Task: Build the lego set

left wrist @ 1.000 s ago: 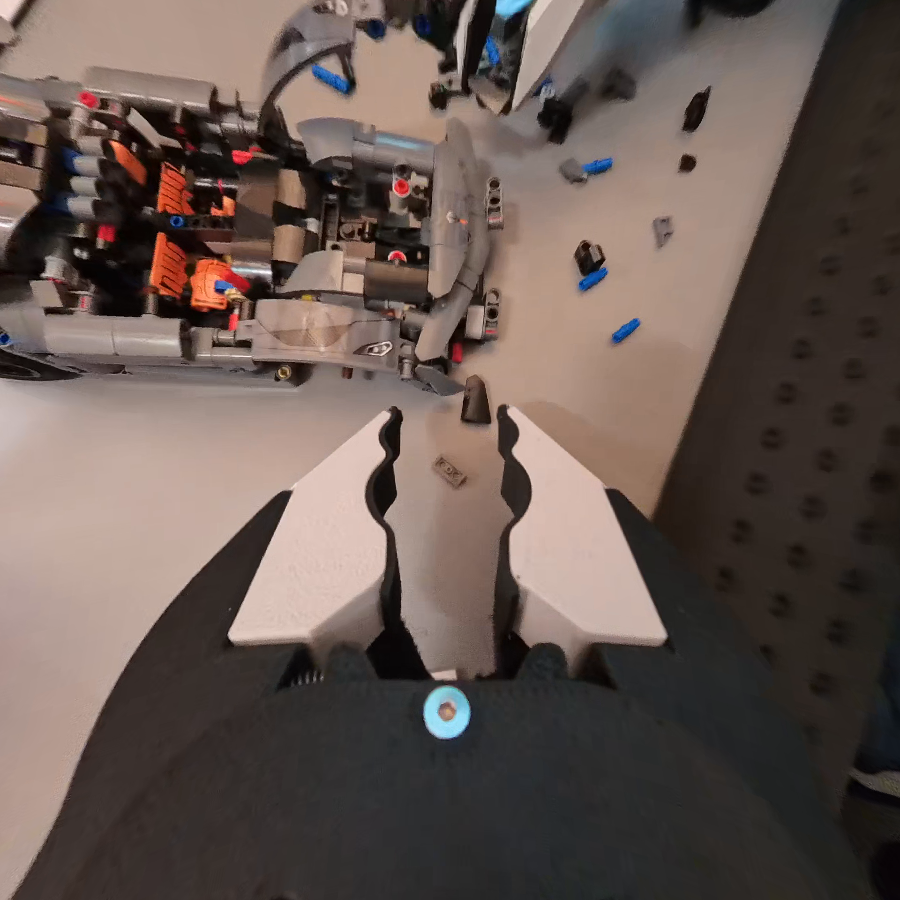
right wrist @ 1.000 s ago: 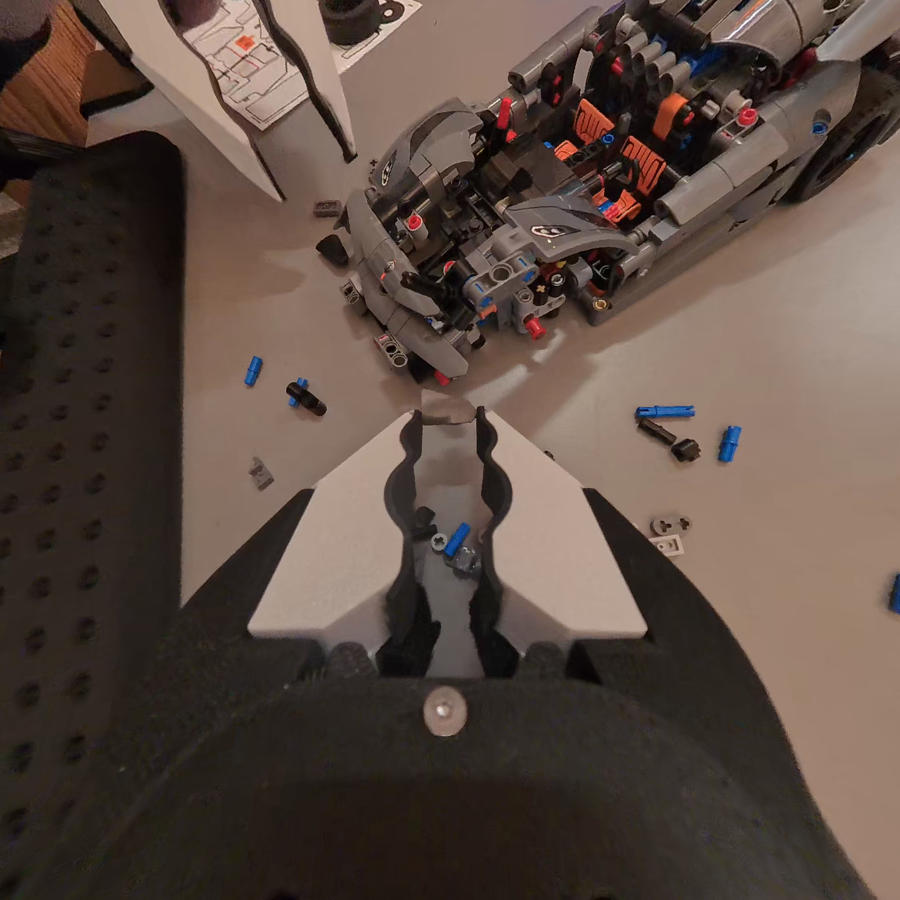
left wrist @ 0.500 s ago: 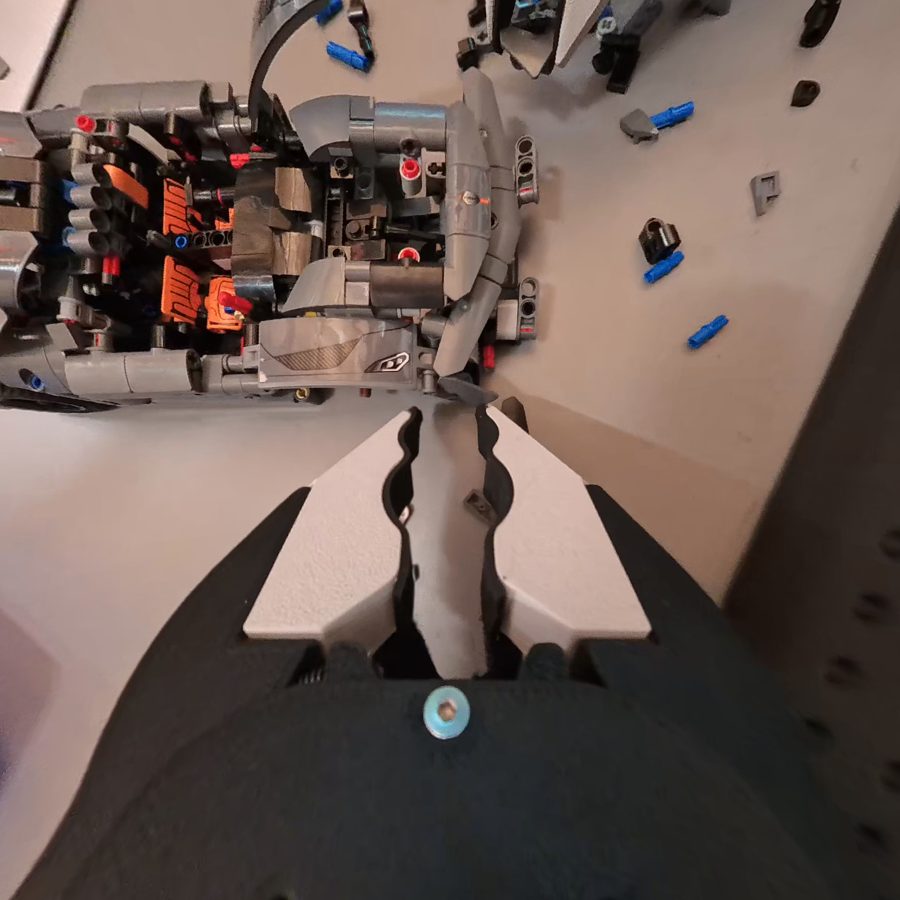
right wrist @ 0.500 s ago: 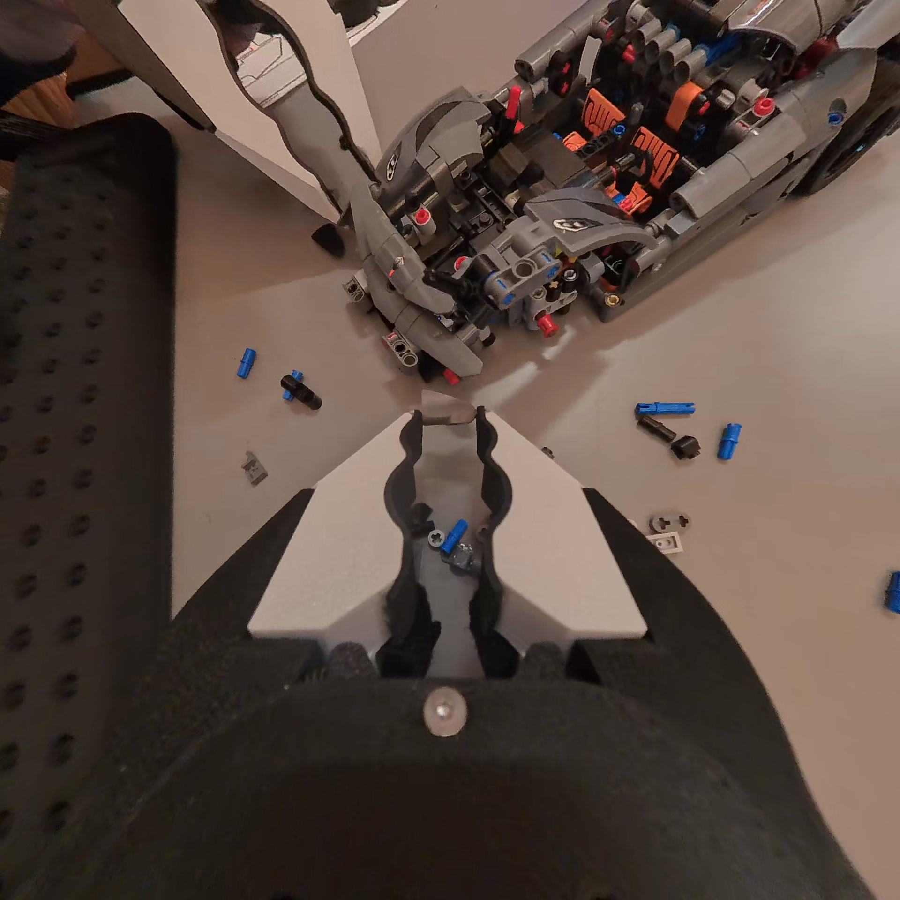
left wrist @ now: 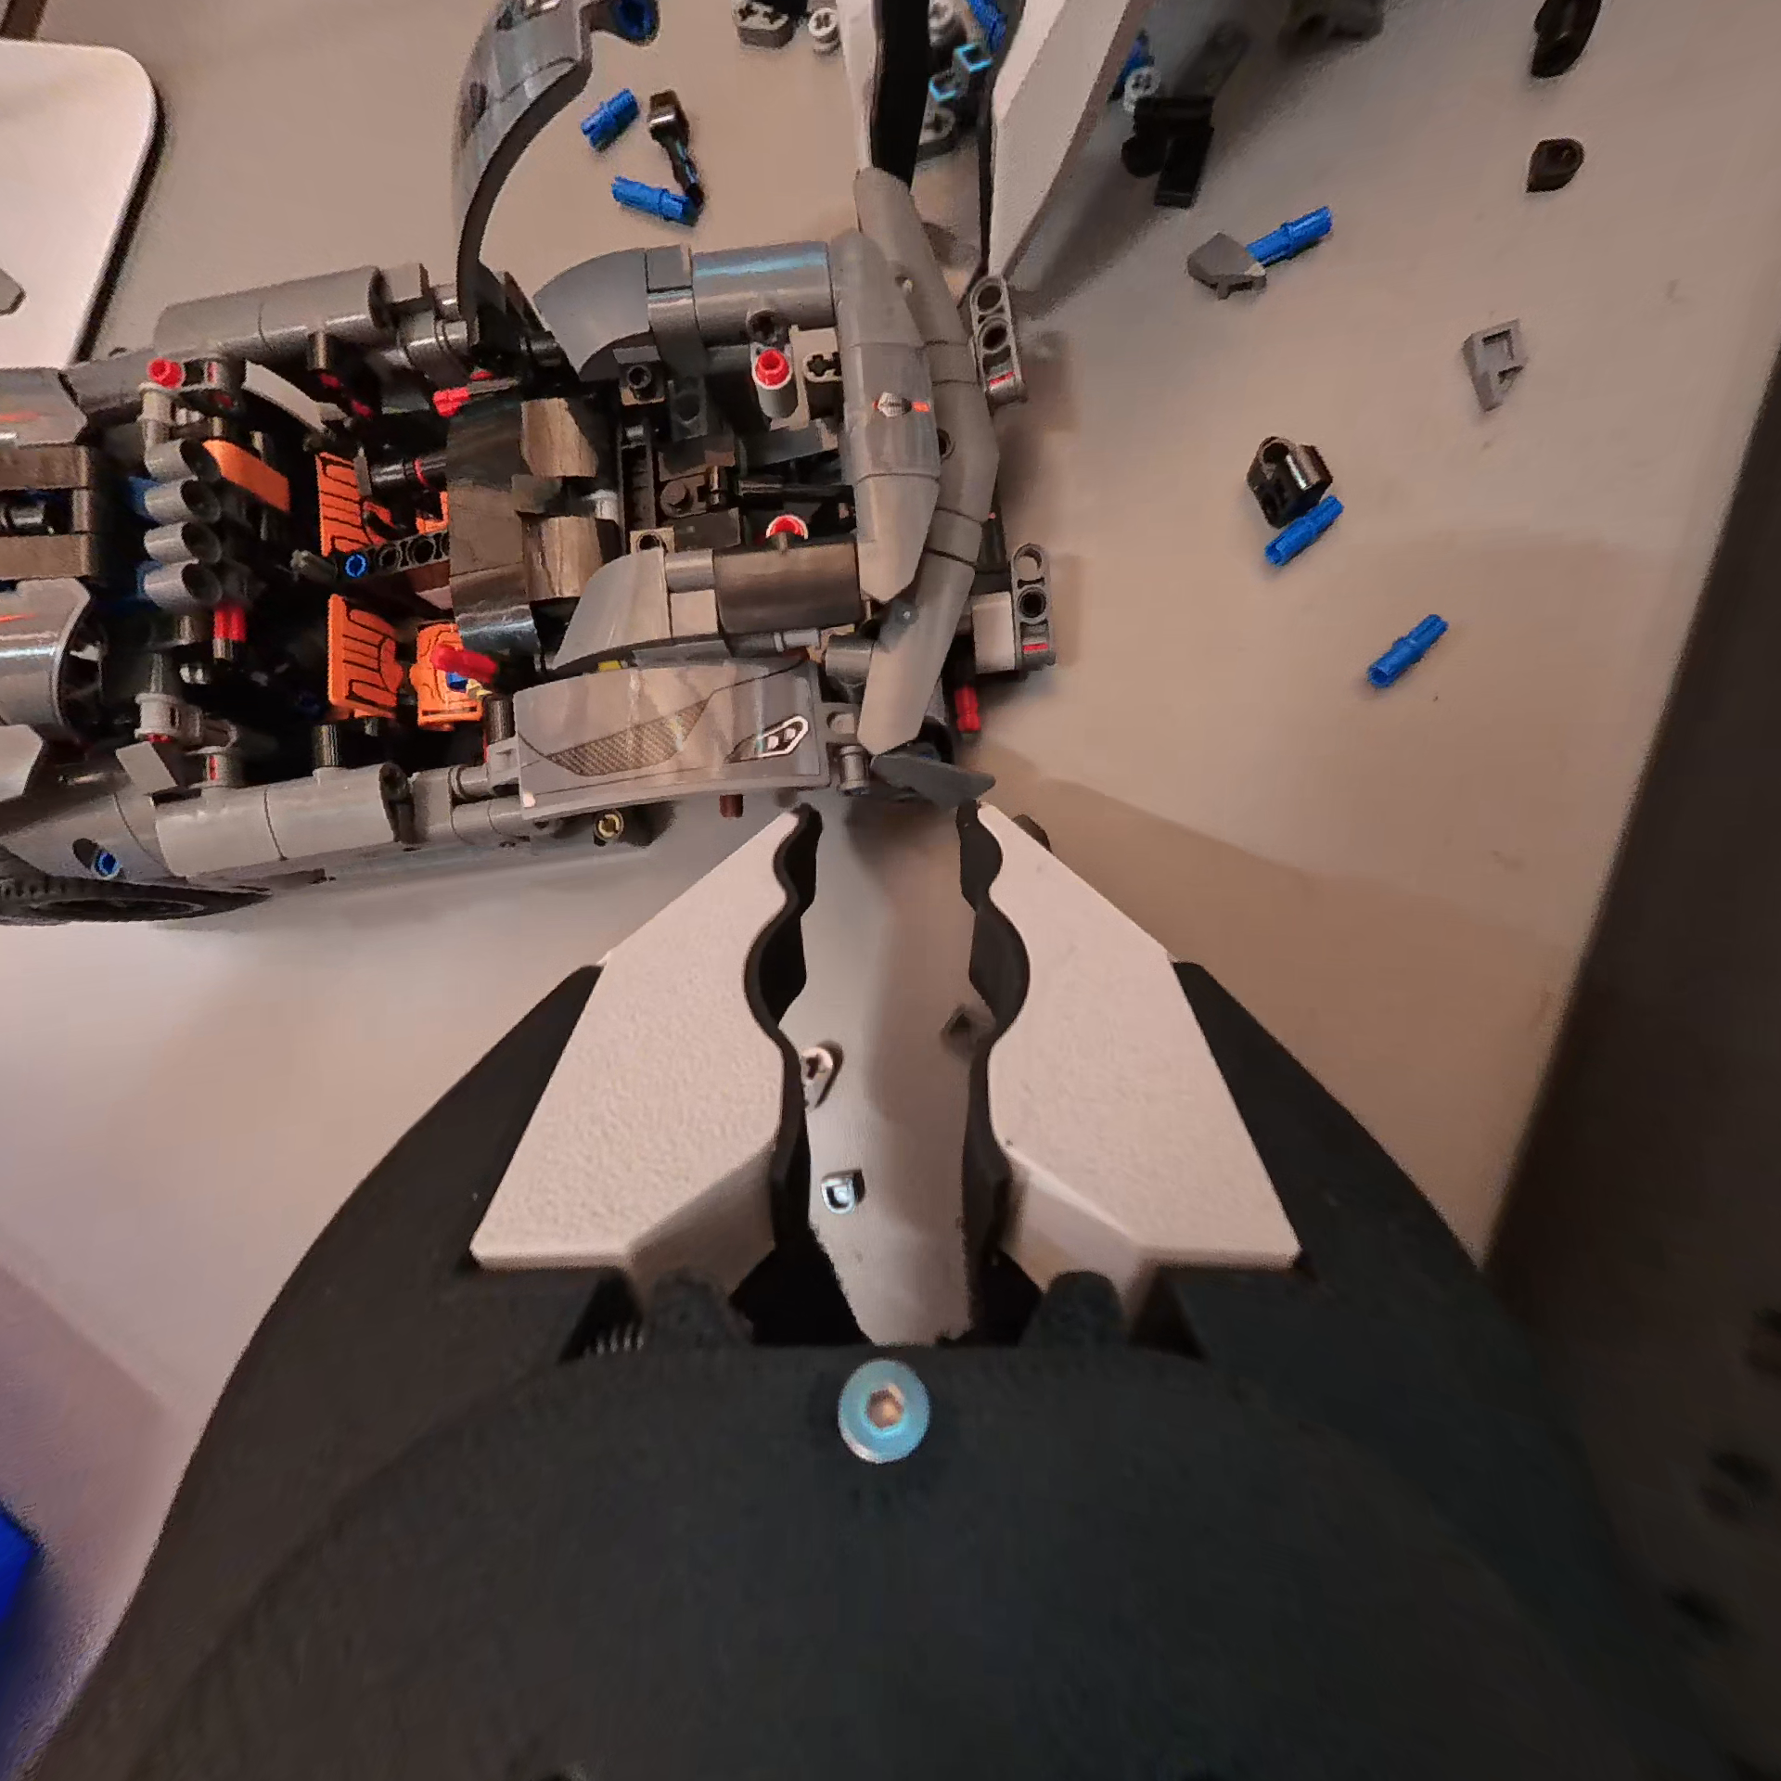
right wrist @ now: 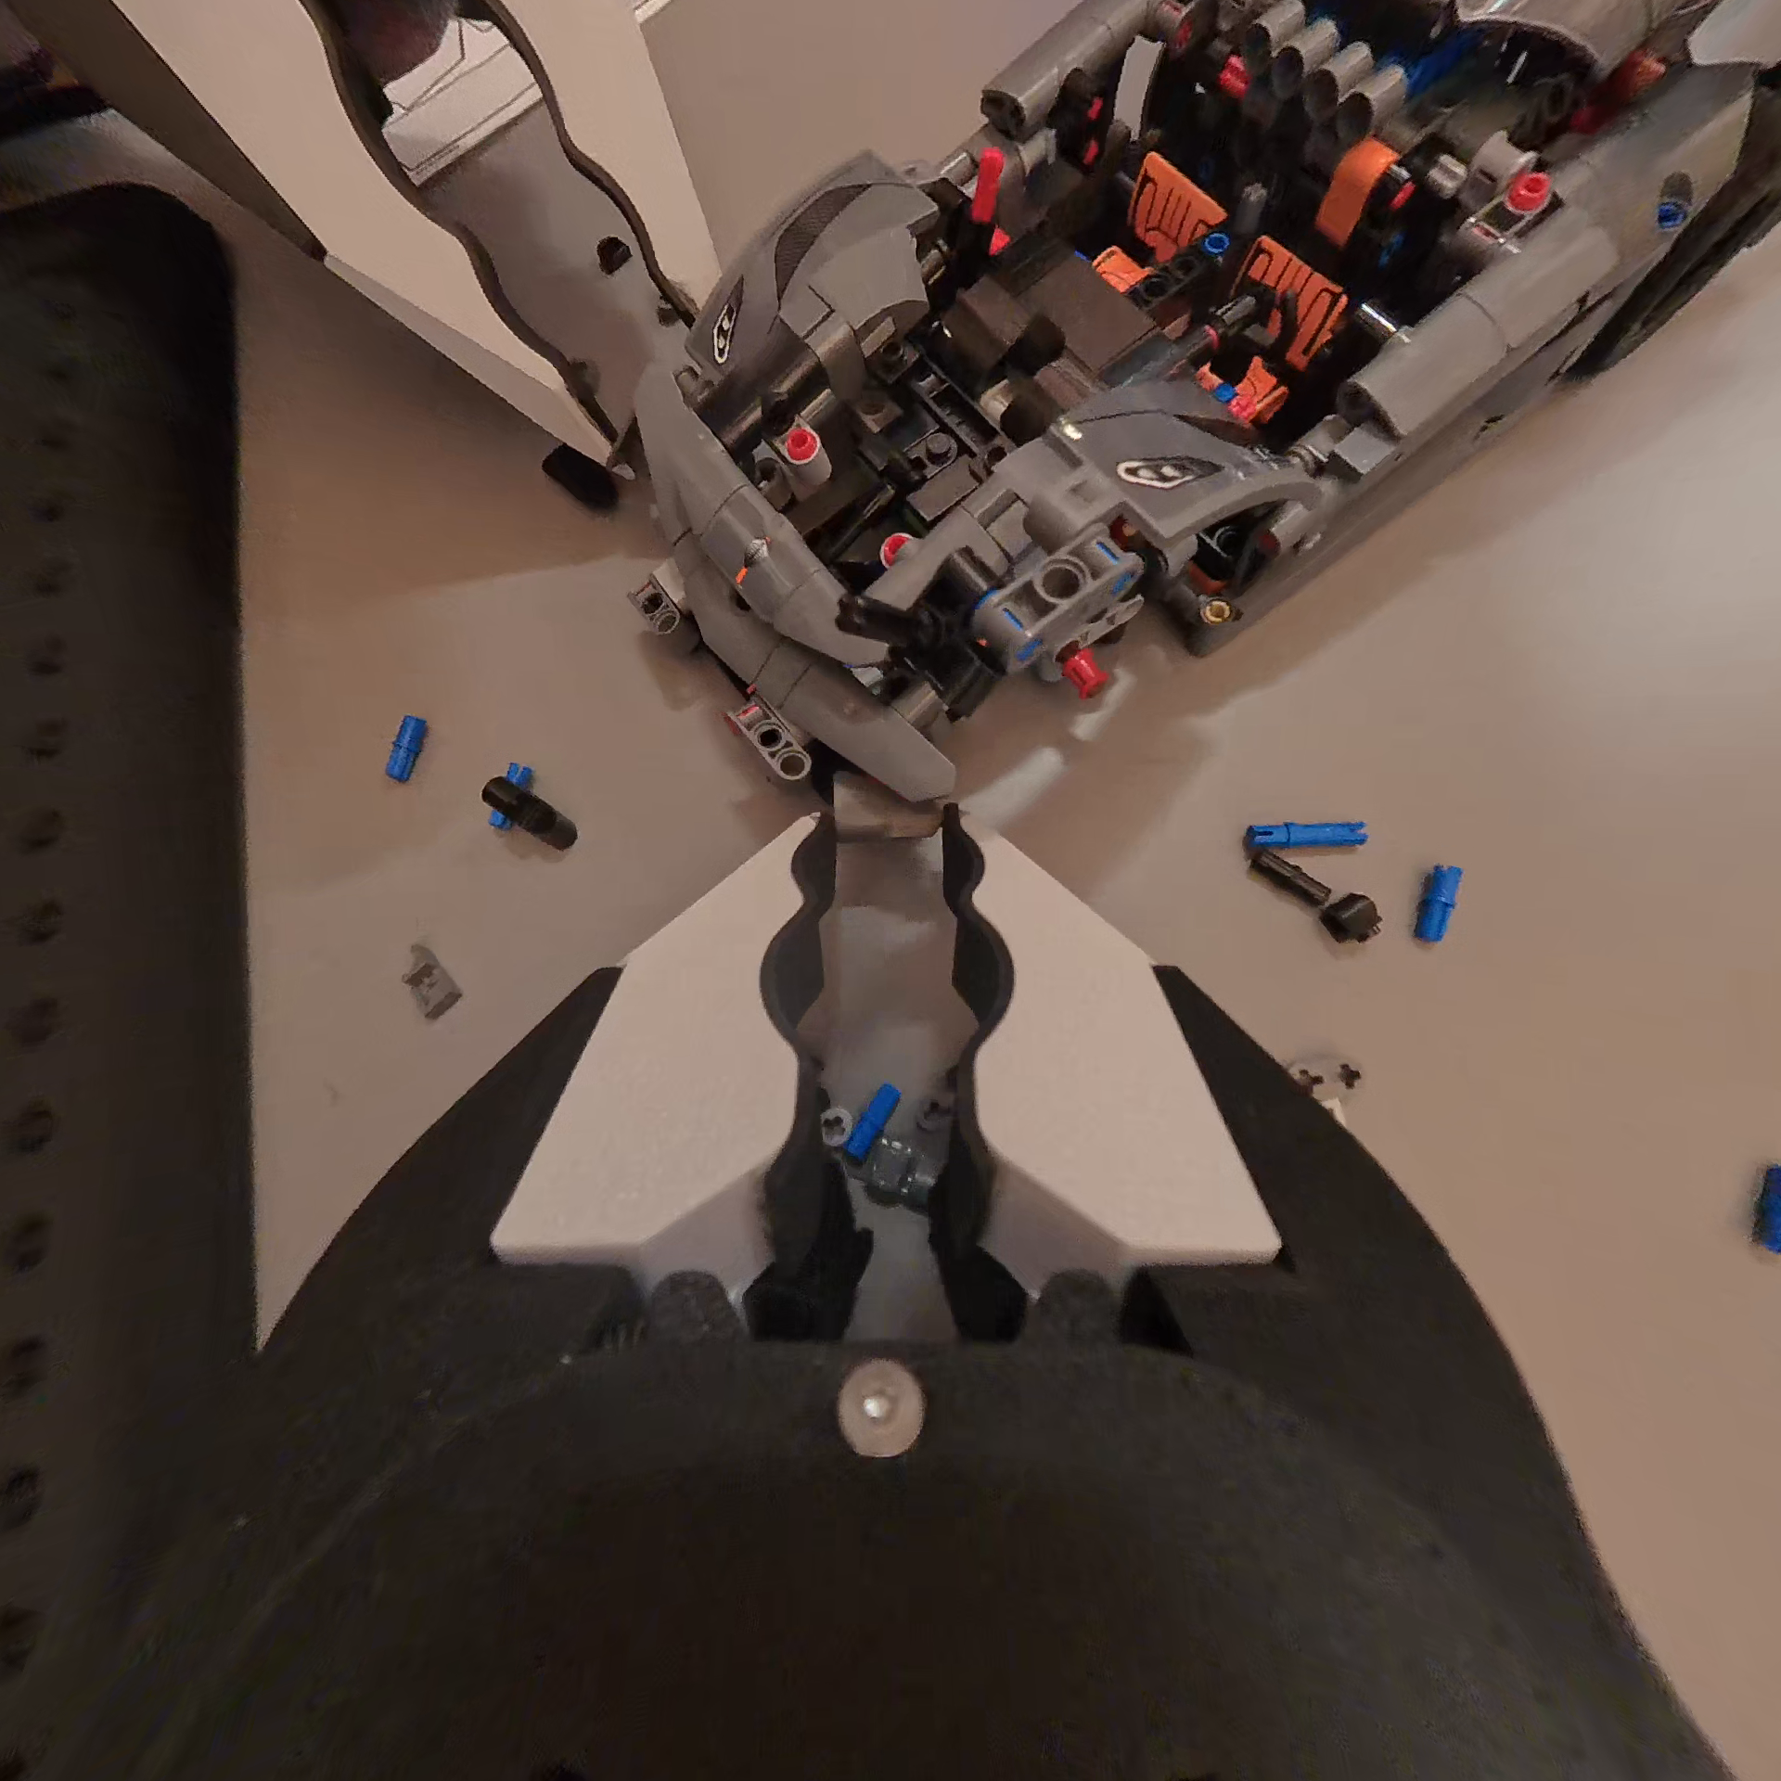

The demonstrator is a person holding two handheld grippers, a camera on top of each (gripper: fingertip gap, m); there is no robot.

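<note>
- Both grippers have closed in on the car's nose over the last second; my left gripper (left wrist: 882, 819) has slid forward until its tips sit at the near front corner of the lego car (left wrist: 578, 540).
- Its jaws stand slightly apart with only bare table and a couple of tiny loose bits showing between them, so I read it as open and holding nothing.
- My right gripper (right wrist: 882, 819) pinches a small grey piece (right wrist: 882, 810) at its tips, just under the far end of the car's grey front bumper (right wrist: 771, 617).
- From the right wrist view, the left gripper reaches in from the upper left, its tips against the bumper's opposite corner.
- As I judge it, the step is fitting this grey piece onto the nose while the left side steadies the model.
- Next calls for lining the piece with its mount, then a firm push against the left's bracing.
- Blue pins (right wrist: 1306, 834) and black connectors (right wrist: 530, 814) lie scattered on the table (right wrist: 1446, 1108) to both sides, apart from the car.
</note>
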